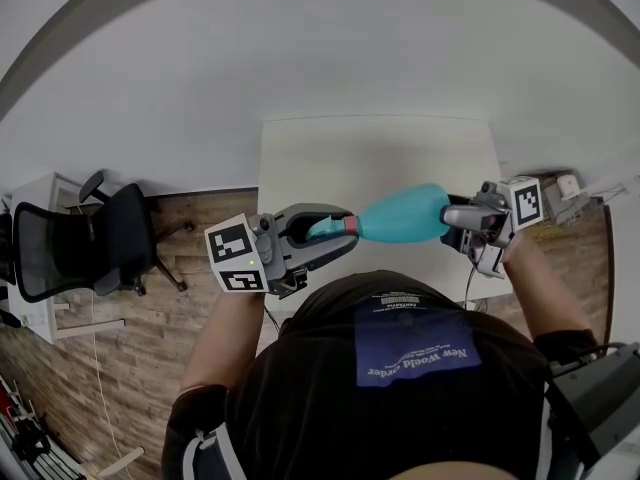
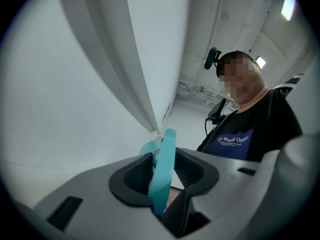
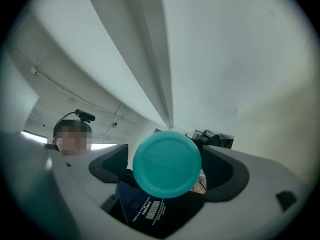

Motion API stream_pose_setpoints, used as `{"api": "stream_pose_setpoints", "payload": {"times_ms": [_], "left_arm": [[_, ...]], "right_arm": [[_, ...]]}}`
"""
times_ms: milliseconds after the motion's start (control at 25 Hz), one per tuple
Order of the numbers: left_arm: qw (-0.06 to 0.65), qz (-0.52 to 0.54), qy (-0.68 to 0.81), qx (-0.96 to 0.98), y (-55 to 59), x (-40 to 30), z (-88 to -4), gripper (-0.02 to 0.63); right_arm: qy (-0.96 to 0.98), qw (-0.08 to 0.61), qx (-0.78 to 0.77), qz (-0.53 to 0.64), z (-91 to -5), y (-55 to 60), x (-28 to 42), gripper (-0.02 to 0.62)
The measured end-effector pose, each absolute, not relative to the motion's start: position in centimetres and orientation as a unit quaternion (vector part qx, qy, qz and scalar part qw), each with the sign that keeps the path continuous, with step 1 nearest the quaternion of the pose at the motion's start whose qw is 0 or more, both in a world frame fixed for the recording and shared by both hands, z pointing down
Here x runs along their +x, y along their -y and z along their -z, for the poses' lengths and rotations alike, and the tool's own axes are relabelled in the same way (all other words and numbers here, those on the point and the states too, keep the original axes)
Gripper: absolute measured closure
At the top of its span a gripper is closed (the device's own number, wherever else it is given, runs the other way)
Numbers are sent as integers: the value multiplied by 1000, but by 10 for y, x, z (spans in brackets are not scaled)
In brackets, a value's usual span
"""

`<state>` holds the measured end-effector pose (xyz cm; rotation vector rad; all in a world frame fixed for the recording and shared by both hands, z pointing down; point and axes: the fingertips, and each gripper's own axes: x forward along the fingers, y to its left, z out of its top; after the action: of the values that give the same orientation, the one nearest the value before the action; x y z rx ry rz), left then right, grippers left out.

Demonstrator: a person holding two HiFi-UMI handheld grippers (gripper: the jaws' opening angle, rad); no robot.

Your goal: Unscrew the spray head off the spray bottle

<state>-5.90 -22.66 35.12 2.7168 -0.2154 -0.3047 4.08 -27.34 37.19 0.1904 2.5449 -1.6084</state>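
We see a teal plastic spray bottle [image 1: 405, 214] held up in the air in front of the person's chest, lying almost horizontal between the two tools; in the head view it crosses the near edge of the white rectangular surface [image 1: 380, 153] and touches nothing except the tongs. The left tongs [image 1: 335, 230] are clenched on the teal spray head [image 1: 325, 228], and in the left gripper view we see the thin teal part of this head pressed between the two dark pads [image 2: 137, 174]. A narrow pink collar [image 1: 351, 224] joins the head to the body of the bottle, so the head is on the neck and not off. The right tongs [image 1: 452, 224] are grasping the opposite, wide end of the bottle; in the right gripper view its round flat bottom fills the space between the jaws and faces the camera. The marker cubes of both tools point outwards, away from the bottle. To the left of the surface a black office chair [image 1: 90, 243] stands on the wooden floor [image 1: 200, 218]
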Motion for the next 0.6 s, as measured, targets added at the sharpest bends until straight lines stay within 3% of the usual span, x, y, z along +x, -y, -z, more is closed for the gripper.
{"api": "stream_pose_setpoints", "payload": {"times_ms": [280, 600], "left_arm": [[250, 145, 74, 955, 228, -58, -349, 469], [398, 217, 45, 890, 240, -67, -360, 469]], "right_arm": [[-918, -4, 41, 393, -366, 259, 36, 178], [-994, -109, -2, 24, -356, 240, 26, 178]]}}
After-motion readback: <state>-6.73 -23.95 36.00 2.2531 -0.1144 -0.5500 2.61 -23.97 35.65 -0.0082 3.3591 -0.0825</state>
